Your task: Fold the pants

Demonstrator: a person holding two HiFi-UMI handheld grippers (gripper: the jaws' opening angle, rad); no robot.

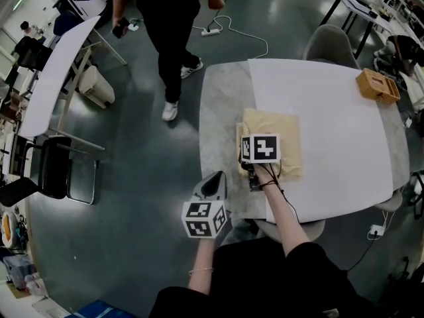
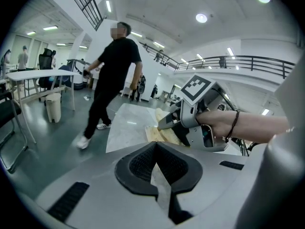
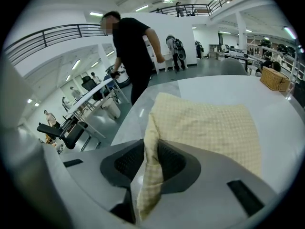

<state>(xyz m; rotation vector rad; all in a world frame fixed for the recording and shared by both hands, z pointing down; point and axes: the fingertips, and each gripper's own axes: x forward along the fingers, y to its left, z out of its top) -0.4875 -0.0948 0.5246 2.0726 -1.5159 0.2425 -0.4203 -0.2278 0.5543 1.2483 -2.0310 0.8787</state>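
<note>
The pale yellow checked pants (image 1: pixel 275 134) lie folded into a rectangle near the front left of the white table (image 1: pixel 331 111). My right gripper (image 1: pixel 252 177) is at their near left corner. In the right gripper view the jaws (image 3: pixel 150 171) stand narrow, with a raised fold of the pants (image 3: pixel 209 123) pinched between them. My left gripper (image 1: pixel 213 185) hangs just off the table's near left edge, apart from the cloth. Its jaws (image 2: pixel 159 175) are together with nothing between them. The left gripper view shows the right gripper (image 2: pixel 167 123) resting on the pants (image 2: pixel 164 133).
A wicker basket (image 1: pixel 377 85) stands at the table's far right corner. A person in black (image 1: pixel 172 32) walks on the floor beyond the table's left side. A grey chair (image 1: pixel 329 44) is at the far edge. A long white table (image 1: pixel 56 71), a bin (image 1: pixel 96 86) and a black chair (image 1: pixel 53 167) stand to the left.
</note>
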